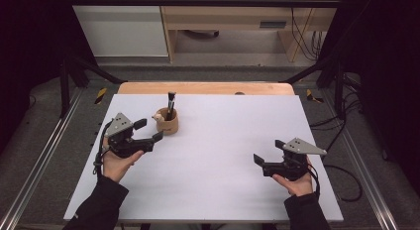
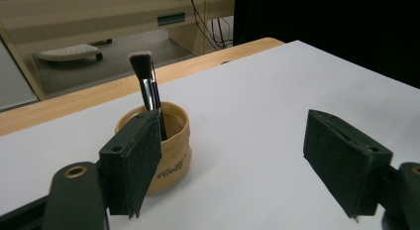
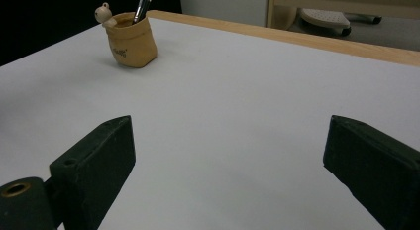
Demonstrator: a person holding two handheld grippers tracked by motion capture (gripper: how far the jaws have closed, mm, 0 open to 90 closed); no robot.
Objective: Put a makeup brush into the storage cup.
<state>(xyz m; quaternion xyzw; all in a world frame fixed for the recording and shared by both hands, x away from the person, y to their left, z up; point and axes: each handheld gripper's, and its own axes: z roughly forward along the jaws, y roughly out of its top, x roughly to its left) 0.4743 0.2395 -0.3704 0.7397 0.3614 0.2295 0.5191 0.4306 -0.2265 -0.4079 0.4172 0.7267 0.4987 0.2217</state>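
So the left gripper (image 1: 148, 130) sat wide open and empty, brush cup (image 1: 168, 122) just right of it, probably untouched.

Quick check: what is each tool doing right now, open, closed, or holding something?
Left tool: open, holding nothing, beside the brush cup.
Right tool: open, holding nothing, over the white table.
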